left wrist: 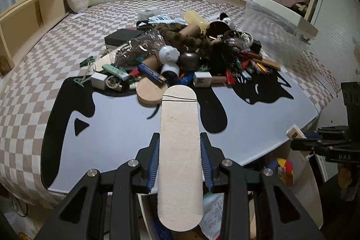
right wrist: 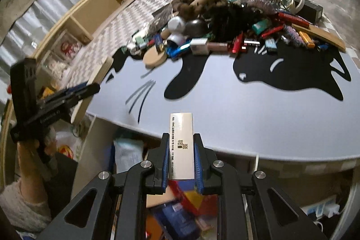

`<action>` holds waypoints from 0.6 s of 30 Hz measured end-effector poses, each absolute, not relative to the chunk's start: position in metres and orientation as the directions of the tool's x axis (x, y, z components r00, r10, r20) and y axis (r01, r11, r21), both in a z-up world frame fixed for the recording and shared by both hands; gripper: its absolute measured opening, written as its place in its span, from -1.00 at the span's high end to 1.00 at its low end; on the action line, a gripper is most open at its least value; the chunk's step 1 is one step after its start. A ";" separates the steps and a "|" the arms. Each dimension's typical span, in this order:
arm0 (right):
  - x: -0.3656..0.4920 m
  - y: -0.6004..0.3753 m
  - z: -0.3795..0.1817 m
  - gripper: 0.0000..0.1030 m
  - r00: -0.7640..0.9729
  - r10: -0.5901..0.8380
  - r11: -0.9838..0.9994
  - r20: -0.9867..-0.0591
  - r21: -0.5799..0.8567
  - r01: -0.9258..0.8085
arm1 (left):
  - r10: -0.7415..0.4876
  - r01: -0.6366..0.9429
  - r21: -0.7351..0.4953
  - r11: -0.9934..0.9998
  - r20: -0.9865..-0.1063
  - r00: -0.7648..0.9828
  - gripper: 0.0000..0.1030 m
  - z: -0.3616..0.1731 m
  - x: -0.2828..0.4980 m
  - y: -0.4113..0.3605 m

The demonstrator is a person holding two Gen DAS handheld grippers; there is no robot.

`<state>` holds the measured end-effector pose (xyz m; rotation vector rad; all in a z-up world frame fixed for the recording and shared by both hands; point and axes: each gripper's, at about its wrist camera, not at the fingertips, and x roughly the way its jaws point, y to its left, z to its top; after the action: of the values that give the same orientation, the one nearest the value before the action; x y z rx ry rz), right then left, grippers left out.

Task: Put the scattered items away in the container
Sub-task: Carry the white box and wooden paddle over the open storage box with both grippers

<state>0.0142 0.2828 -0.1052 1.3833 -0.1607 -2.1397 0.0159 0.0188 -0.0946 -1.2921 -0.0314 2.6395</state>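
Left wrist view: left gripper (left wrist: 180, 145) clenched on a long flat cream board with rounded ends (left wrist: 178, 150), blue-padded fingers (left wrist: 153, 163) pressing both its long edges. The board points forward over the grey mat with black cat shapes (left wrist: 247, 123), which lies on the checkered bed (left wrist: 56, 42). At the mat's far edge, a heap of scattered items (left wrist: 180, 53): cardboard tubes, lighters, small boxes, a round wooden disc (left wrist: 149, 91) touching the near side of the heap. A clear plastic container (left wrist: 276, 35) stands at the right, just beside the heap. The right gripper shows at the frame's right edge, off the bed.

Right wrist view: right gripper (right wrist: 181, 154) grasping a white printed box (right wrist: 181, 145), upright between the fingers, held off the mat's near edge. Below it, a bin of mixed packages, blurred. The left gripper shows at far left.
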 end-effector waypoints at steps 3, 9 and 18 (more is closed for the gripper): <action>0.026 0.284 -0.108 0.61 -0.286 -0.532 -0.820 -0.797 0.402 0.407 | 0.207 -0.189 -0.116 -0.975 -0.786 -0.583 0.35 -0.098 0.026 0.024; 0.041 0.280 -0.112 0.61 -0.259 -0.557 -0.802 -0.789 0.431 0.414 | 0.252 -0.226 -0.147 -0.963 -0.789 -0.560 0.35 -0.102 0.046 0.033; 0.052 0.253 -0.126 0.61 -0.194 -0.577 -0.767 -0.793 0.445 0.462 | 0.315 -0.305 -0.176 -0.936 -0.806 -0.501 0.35 -0.114 0.072 0.053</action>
<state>0.0524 0.2532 -0.1259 1.4021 -0.1390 -2.0090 0.0717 0.0533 -0.1142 -1.3187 -0.0151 2.4497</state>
